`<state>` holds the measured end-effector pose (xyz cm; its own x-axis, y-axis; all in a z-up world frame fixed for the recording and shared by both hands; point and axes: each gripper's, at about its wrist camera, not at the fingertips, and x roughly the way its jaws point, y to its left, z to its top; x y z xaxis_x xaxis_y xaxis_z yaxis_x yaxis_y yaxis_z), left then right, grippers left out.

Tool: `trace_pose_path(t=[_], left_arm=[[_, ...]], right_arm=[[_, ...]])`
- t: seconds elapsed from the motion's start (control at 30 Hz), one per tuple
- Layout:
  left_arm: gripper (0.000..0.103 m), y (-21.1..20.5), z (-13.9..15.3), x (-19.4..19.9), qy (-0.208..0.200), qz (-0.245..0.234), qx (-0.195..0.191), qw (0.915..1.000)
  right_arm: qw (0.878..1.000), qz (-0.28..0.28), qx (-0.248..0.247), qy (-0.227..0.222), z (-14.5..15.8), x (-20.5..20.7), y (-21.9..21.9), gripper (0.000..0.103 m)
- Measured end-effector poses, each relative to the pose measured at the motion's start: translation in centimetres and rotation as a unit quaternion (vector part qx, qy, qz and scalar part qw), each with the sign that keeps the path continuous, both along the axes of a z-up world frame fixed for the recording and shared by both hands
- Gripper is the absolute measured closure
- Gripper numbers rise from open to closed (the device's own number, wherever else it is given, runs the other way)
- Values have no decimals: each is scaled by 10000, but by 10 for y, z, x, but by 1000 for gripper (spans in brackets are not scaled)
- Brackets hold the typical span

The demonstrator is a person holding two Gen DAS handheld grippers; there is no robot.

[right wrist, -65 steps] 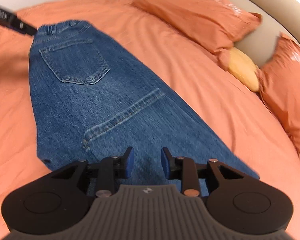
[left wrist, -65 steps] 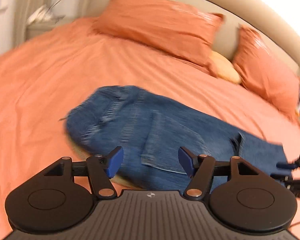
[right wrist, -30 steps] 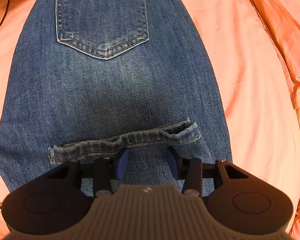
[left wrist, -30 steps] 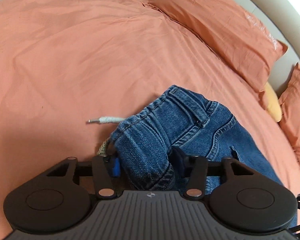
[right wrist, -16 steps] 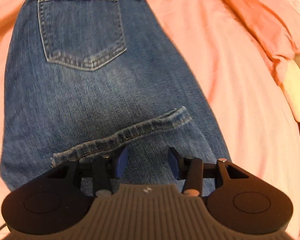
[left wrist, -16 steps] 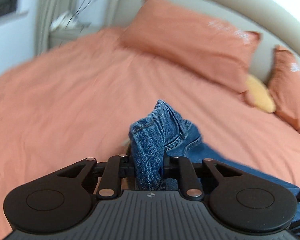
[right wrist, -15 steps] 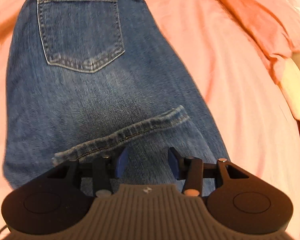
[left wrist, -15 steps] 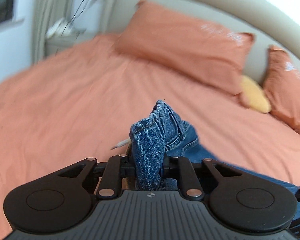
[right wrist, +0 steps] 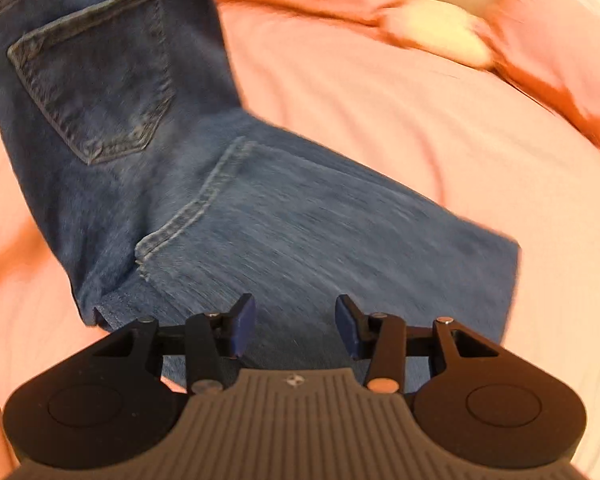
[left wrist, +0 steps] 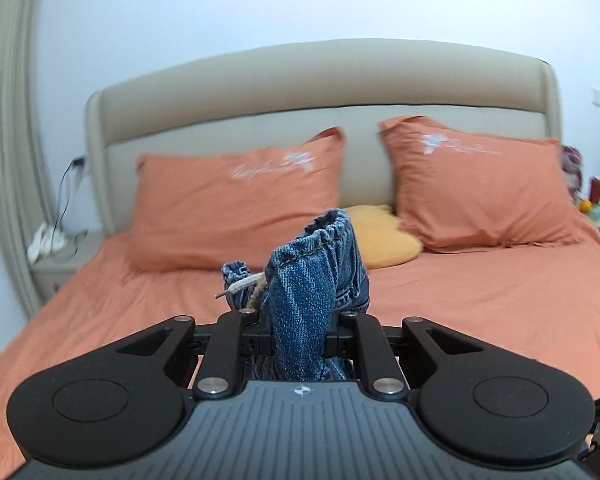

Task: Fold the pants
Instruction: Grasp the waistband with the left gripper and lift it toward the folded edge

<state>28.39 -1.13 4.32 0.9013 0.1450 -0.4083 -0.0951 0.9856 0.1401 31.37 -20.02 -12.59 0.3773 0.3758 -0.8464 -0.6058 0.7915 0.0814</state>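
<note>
Now our left gripper (left wrist: 300, 338) has clamped the jeans (left wrist: 312, 280) by the waistband and lifted it off the bed (left wrist: 480, 300); our right gripper (right wrist: 296, 326) hovers spread and empty, so the next fold begins.

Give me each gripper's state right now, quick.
Left gripper: closed on the jeans, bunched waistband between its pads.
Right gripper: open, nothing between its pads, above the jeans.
</note>
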Motion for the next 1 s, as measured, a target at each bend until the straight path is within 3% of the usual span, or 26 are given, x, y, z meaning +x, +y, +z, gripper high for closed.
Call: trace_pose_path(t=[0.13, 0.27, 0.43, 0.57, 0.7, 0.83, 0.87, 0.93, 1.0], left_arm=[[84, -61, -8, 14, 55, -278, 322, 9991], [84, -123, -34, 28, 244, -611, 600, 9960], [84, -196, -88, 40, 738, -1174, 761, 9874], [85, -236, -141, 46, 1382, -1597, 816, 9740], [84, -246, -178, 51, 1973, -1917, 565, 9598], [79, -245, -190, 56, 2352, -2188, 243, 9467], [75, -242, -191, 58, 2446, -2284, 115, 9423], [54, -233, -189, 60, 2586, -2500, -315, 9325], [42, -223, -185, 65, 2755, -2706, -744, 9194]], right_arm=[[9975, -487, 470, -200, 6, -22, -31, 61], [9929, -842, 829, -140, 3, -30, -61, 61], [9920, -1025, 722, -108, -13, -26, -91, 61], [9919, -1103, 626, 71, -30, -25, -116, 61], [9915, -1184, 488, 231, -45, -29, -138, 61], [9916, -1209, 294, 361, -56, -32, -150, 61], [9920, -1187, 237, 367, -57, -33, -150, 61], [9927, -1146, 117, 360, -57, -33, -150, 61], [9934, -1092, 30, 348, -52, -34, -146, 61]])
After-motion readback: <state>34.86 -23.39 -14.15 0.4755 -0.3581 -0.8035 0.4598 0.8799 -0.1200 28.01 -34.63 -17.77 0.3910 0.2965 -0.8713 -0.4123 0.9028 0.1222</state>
